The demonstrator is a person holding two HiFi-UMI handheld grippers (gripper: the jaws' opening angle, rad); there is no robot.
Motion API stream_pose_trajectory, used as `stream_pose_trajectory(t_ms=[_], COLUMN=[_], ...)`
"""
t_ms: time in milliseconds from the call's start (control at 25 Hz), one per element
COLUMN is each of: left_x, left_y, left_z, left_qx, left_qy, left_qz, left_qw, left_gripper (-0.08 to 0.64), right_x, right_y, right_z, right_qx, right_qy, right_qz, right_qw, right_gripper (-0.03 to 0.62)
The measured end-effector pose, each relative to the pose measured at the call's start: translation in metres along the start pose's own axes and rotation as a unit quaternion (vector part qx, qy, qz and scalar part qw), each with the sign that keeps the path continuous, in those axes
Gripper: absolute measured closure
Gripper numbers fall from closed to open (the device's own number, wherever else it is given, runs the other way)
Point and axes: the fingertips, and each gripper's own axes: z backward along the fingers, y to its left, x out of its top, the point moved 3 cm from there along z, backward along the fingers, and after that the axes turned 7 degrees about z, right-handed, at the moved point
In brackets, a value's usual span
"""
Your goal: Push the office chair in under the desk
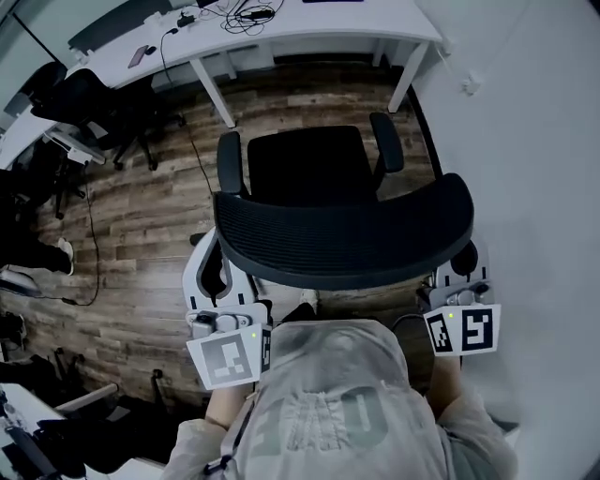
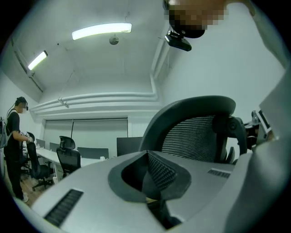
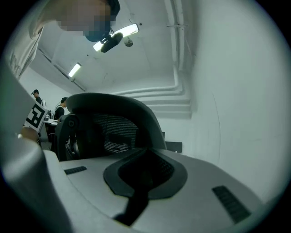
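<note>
Wood-plank floor (image 1: pixel 141 216), office chair (image 1: pixel 314 169) stood clear of near edge of white counter (image 1: pixel 309 21), left tongs (image 2: pixel 152 170) and right tongs (image 3: pixel 145 175) held closed, empty, behind backrest (image 1: pixel 347 239).

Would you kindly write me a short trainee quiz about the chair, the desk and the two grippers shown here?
1. True or false: the chair is already pushed in under the desk.
2. Which way does the chair's seat face? A) toward the desk B) toward the person C) toward the wall on the right
3. Fill in: the jaws of the left gripper and the right gripper are both ____.
Key: 1 false; 2 A; 3 shut.
</note>
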Motion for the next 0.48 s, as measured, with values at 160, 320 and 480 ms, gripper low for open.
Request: stream_pose_trajectory(t_ms=[160,320,480], left_x=[-0.008,-0.011,-0.011], left_y=[0.013,0.012,0.009], left_z=[-0.013,-0.019,-0.019], left_qx=[-0.014,-0.025,-0.013], left_qy=[0.007,0.015,0.018], left_qz=[0.001,0.021,0.022], left_qw=[0.9999,0.9994,0.9995], left_gripper=[0.545,0.545,0.545], right_x=[-0.006,-0.014,-0.015], right_y=[0.005,0.003,-0.004], right_z=[-0.009,-0.011,-0.015], right_qx=[-0.022,-0.029,-0.021], right_qy=[0.016,0.024,0.023], right_qz=[0.001,0.001,-0.004], right_qw=[1.0,0.999,0.999], right_gripper=[0.572,0.572,0.572])
